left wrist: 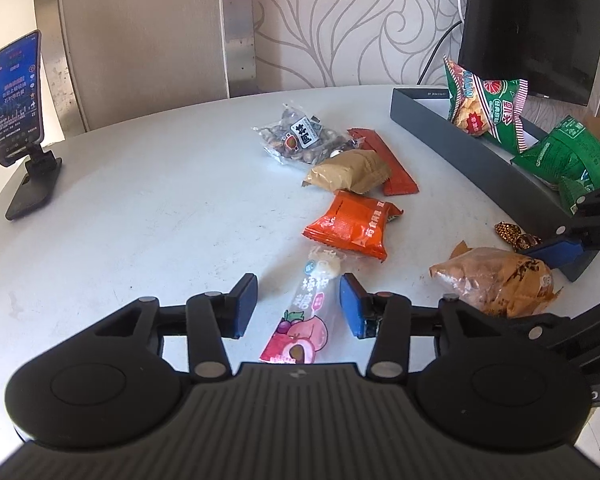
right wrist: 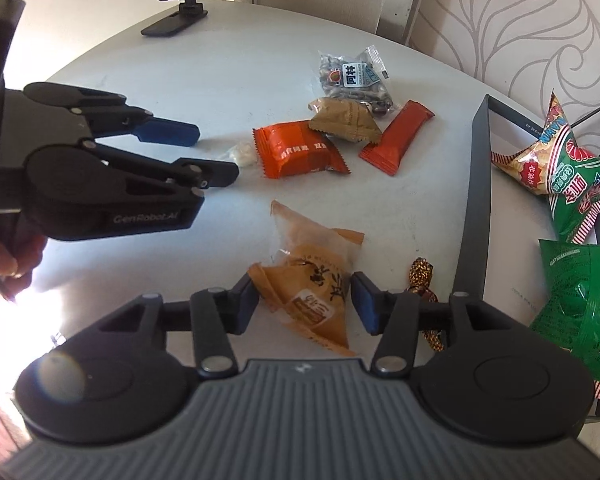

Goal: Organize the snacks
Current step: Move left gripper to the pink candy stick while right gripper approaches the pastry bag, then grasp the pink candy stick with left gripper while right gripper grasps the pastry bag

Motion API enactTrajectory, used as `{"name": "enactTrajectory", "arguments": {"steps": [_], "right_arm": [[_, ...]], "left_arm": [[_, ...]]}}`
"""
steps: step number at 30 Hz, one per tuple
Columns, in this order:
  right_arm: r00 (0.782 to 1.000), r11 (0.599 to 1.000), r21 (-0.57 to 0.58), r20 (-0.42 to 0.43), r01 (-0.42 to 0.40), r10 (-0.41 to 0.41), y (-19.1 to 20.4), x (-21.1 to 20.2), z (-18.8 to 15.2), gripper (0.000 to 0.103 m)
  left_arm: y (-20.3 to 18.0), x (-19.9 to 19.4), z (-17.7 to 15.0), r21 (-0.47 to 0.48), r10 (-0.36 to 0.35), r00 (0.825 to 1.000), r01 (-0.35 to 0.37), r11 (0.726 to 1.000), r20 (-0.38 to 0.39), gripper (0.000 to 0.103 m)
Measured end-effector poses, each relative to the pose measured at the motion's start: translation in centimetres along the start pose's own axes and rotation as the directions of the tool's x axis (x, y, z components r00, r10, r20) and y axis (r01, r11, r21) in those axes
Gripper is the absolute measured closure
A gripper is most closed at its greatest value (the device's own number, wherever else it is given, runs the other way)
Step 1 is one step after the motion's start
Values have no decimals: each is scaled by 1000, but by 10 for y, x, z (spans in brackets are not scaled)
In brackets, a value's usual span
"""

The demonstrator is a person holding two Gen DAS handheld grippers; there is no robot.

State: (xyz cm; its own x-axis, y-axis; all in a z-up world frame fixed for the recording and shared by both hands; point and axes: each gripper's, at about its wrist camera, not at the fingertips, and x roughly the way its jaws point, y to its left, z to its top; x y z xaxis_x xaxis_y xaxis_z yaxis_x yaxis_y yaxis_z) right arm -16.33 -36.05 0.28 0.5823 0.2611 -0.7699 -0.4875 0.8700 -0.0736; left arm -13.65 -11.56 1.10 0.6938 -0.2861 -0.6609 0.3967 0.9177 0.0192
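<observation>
While "GenRobot.AI" marks left claw, both claws parted, right claw straddling brown packet.

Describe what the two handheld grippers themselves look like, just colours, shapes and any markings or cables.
Both grippers are matte black linkage frames with silver pivot pins, round side housings and a grey ribbed centre plate. Each left gripper and right gripper finger ends in a flat blue pad. Seen from the right wrist view, the left gripper's side carries pale "GenRobot.AI" lettering, and a black cable loops behind its body.
</observation>
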Motion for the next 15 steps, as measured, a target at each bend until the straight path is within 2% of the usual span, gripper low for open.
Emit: {"name": "enactTrajectory", "arguments": {"steps": [4,5,9,15], "right_arm": [[1000,1000,-4,1,-15,15,-1,0,0,55],[1000,1000,-6,0,-14,14,-1,0,0,59],[1000,1000,11,-3,-21,21,-3,-2,0,60],[1000,999,32,4,-29,29,-4,-6,-1,61]], "left_arm": [[-1,-1,-1,-3,-14,1000,14,1000,-1,56],[-1,-1,-3,3,-23,1000,23,1000,2,62],[-6,-2,-3,11,-40,999,40,999,-2,77],[-1,0,1,-22,-38,999,38,999,-18,87]]}}
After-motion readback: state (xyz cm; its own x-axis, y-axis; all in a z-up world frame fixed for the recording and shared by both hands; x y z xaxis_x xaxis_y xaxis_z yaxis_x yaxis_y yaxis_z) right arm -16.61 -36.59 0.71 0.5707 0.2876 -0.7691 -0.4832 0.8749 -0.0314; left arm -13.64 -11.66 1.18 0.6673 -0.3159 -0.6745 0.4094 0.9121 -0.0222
